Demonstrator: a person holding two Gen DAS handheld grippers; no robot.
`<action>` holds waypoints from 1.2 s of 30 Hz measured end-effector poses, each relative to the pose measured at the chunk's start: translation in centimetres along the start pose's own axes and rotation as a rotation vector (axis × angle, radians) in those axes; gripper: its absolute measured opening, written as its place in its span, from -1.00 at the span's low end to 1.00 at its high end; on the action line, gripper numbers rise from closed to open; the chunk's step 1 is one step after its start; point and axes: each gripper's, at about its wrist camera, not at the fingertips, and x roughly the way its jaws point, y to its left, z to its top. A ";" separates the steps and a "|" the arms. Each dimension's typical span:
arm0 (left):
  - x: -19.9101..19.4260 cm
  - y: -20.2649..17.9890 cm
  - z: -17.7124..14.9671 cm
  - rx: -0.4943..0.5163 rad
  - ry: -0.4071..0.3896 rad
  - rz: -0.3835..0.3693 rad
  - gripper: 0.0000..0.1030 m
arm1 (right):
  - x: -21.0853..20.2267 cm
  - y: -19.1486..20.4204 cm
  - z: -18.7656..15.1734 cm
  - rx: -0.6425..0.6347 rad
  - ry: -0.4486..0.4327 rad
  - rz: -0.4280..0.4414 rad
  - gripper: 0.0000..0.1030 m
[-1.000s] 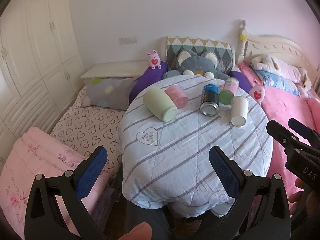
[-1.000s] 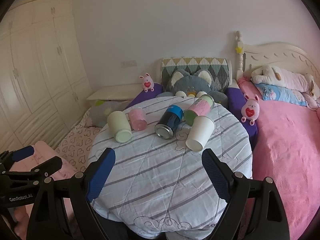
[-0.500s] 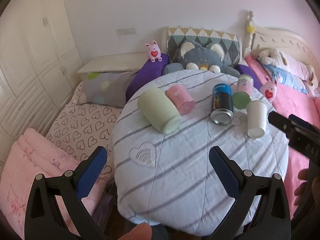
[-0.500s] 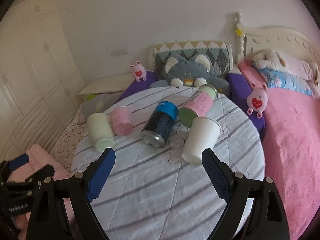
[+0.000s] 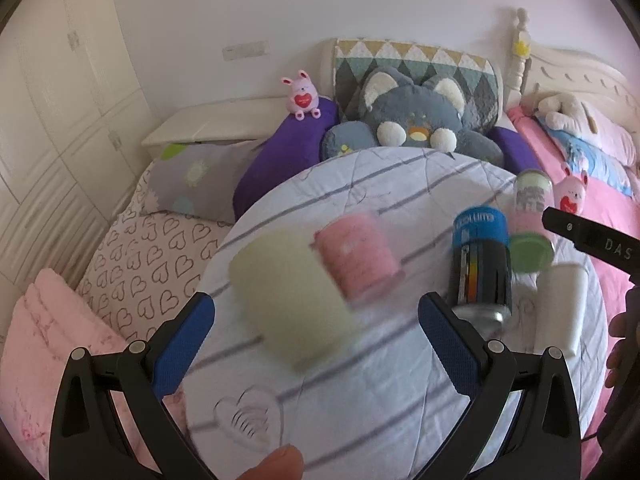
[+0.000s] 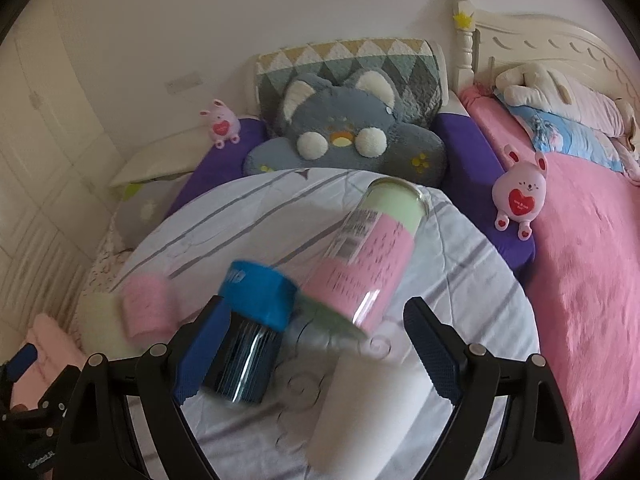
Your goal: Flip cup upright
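Note:
Several cups and cans lie on their sides on a round table with a striped white cloth (image 5: pixel 400 392). A pale green cup (image 5: pixel 292 300) lies just ahead of my open left gripper (image 5: pixel 316 340), between its fingers in the view, with a pink cup (image 5: pixel 356 256) behind it. A white paper cup (image 6: pixel 372 412) lies between the fingers of my open right gripper (image 6: pixel 316 348); it also shows in the left wrist view (image 5: pixel 560 312). Both grippers are empty.
A blue-topped dark can (image 6: pixel 248 336) and a pink-and-green tube (image 6: pixel 372 256) lie beside the white cup. A grey cat plush (image 5: pixel 412 120) sits behind the table. A pink bed (image 6: pixel 592 280) is on the right, white wardrobes (image 5: pixel 48 120) on the left.
Both grippers have moved forward and down toward the table. The green cup now sits between the left fingers, the white cup between the right fingers. Jaws stay open.

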 end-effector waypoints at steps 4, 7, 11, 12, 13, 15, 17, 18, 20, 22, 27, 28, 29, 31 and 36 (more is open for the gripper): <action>1.6 -0.8 1.3 0.011 0.000 -0.006 1.00 | 2.4 -0.6 1.3 0.034 0.045 -0.014 0.74; 2.4 -1.5 2.1 0.023 0.002 -0.011 1.00 | 4.7 -1.9 2.4 0.099 0.092 -0.010 0.74; 3.3 -1.7 2.5 0.023 0.012 -0.021 1.00 | 7.6 -3.3 3.6 0.157 0.179 -0.034 0.74; 3.6 -1.7 2.6 0.021 0.016 -0.026 1.00 | 8.4 -3.7 3.7 0.171 0.204 -0.028 0.74; 3.8 -1.6 2.6 0.019 0.023 -0.030 1.00 | 9.2 -4.1 3.8 0.189 0.232 -0.024 0.74; 4.1 -1.7 2.7 0.018 0.032 -0.041 1.00 | 10.3 -4.5 3.8 0.219 0.267 -0.011 0.74; 4.2 -1.6 2.8 0.018 0.037 -0.049 1.00 | 11.1 -4.4 3.9 0.225 0.288 0.003 0.74; 4.2 -1.5 2.8 0.018 0.037 -0.054 1.00 | 11.4 -4.2 3.9 0.218 0.305 0.009 0.72; 4.1 -1.2 2.7 0.012 0.036 -0.055 1.00 | 11.6 -3.7 3.9 0.190 0.308 -0.001 0.53; 4.0 -1.0 2.8 0.006 0.039 -0.061 1.00 | 11.7 -3.5 4.0 0.178 0.307 0.001 0.53; 3.4 -0.3 2.4 -0.001 0.031 -0.053 1.00 | 11.4 -2.9 4.0 0.130 0.291 0.000 0.52; 3.1 -0.2 2.3 -0.003 0.027 -0.048 1.00 | 11.3 -2.8 4.0 0.127 0.283 0.002 0.52; 2.8 0.0 2.1 -0.004 0.024 -0.044 1.00 | 11.0 -2.8 4.1 0.120 0.273 0.001 0.52; 2.2 0.2 1.9 -0.004 0.020 -0.039 1.00 | 10.0 -2.5 4.2 0.094 0.237 -0.004 0.51; 0.0 1.1 1.0 -0.011 -0.006 -0.019 1.00 | 7.0 -1.8 5.4 0.059 0.168 0.002 0.49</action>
